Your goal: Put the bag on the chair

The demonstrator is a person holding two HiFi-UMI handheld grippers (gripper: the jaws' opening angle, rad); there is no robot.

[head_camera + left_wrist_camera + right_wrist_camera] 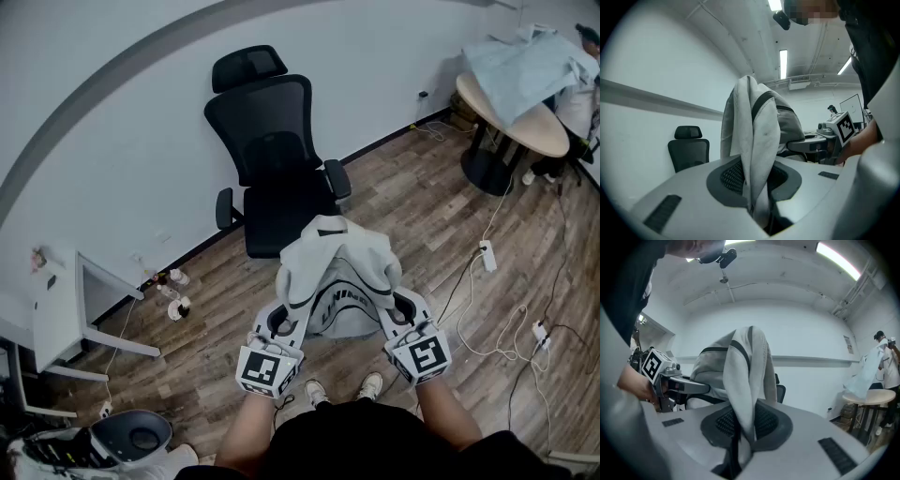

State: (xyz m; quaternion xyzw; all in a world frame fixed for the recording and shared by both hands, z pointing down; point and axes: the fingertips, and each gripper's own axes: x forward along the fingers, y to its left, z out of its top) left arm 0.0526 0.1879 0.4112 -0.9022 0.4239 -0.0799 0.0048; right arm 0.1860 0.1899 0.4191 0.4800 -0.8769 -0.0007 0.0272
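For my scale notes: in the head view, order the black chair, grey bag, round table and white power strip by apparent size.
1. black chair
2. grey bag and round table: these look alike, and the bag is nearer the camera, so they are left unranked
3. white power strip

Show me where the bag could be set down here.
The seat of the office chair, between its armrests, is bare, just beyond the bag. The wood floor between chair and round table is free too. Cables and a power strip crowd the right.
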